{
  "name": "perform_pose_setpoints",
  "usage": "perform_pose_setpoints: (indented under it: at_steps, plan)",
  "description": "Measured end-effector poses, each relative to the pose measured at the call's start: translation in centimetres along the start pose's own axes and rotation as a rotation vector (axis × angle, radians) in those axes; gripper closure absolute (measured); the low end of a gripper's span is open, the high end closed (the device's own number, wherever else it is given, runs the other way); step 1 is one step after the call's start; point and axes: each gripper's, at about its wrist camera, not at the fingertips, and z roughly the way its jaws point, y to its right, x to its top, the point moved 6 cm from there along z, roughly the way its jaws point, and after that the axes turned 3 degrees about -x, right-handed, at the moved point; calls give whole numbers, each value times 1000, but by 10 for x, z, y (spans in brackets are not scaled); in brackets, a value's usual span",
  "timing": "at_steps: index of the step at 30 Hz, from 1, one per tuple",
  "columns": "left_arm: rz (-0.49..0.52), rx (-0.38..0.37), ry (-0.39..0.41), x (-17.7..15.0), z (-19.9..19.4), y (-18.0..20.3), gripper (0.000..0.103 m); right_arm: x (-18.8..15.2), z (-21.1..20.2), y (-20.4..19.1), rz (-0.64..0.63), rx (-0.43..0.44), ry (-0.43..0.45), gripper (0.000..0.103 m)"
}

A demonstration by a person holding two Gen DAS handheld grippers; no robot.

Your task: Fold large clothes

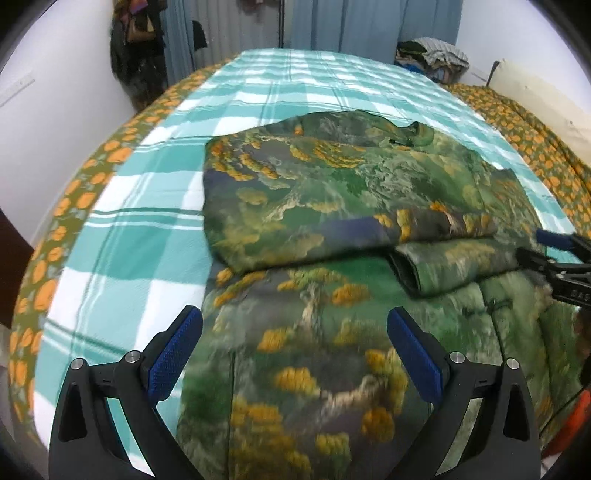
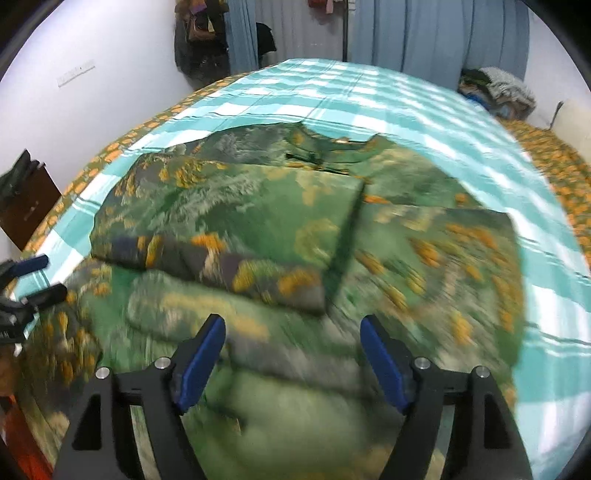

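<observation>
**Green garment part-folded on the bed, both hand-held grippers spread above it**

The left hand-held gripper (image 1: 294, 332) hangs over the near part of the garment (image 1: 332, 192), its blue pads (image 1: 173, 354) set wide apart with nothing between them; whether they touch the cloth cannot be told. The right hand-held gripper (image 2: 293, 338) is likewise spread wide and empty, above the near, blurred stretch of the same garment (image 2: 258, 206). In the left view it shows at the right edge, by the folded sleeve (image 1: 454, 266).

The garment, green with yellow-orange patches, lies along the middle of the bed (image 1: 147, 236), its near end toward the bed's near edge. Its sides are folded inward, so layered panels lie across the body, and the collar (image 2: 317, 155) points to the far end. Around it shows the teal-and-white checked cover. Beyond, at the far right corner, sits a heap of clothes (image 1: 432, 55); curtains (image 1: 369, 26) hang behind the bed.
</observation>
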Motion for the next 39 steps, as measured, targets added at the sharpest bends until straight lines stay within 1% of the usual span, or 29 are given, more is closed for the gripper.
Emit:
perform_pose_setpoints:
  at_steps: [4,9,13,15,17,20,22,25,28,29,32,35,37,39]
  plan:
    - [33,35,-1,-9,-9,8,3,-14,-28,14,-7,-112,24,24]
    - [100,64,25,-15,-19,24,3,-19,-50,23,-27,-175,36,24]
    - [131,75,9,-21,-12,36,3,-21,-61,24,-53,-217,57,24]
    - [128,63,-33,-30,-2,40,3,-25,-64,23,-47,-210,58,24]
    - [118,45,-91,-41,10,43,3,-32,-65,25,-25,-181,42,24]
    - [61,-37,-174,-61,27,45,3,-50,-65,35,13,-141,3,24]
    - [29,-36,-164,-68,27,42,1,-68,-63,43,32,-125,-32,24]
    - [53,-17,-157,-70,26,44,1,-100,-57,57,57,-132,-87,24]
    - [74,20,-164,-73,29,47,1,-135,-43,72,126,-129,-165,24]
    - [83,27,-169,-74,29,49,1,-143,-41,74,156,-112,-163,24]
    - [101,1,-182,-79,29,50,1,-150,-44,76,188,-102,-119,23]
    - [96,-37,-206,-79,24,47,1,-150,-42,74,200,-122,-114,21]
    - [90,-52,-198,-76,13,41,1,-149,-40,73,195,-119,-123,21]
    - [80,-81,-164,-72,-8,28,1,-148,-42,76,183,-84,-131,21]
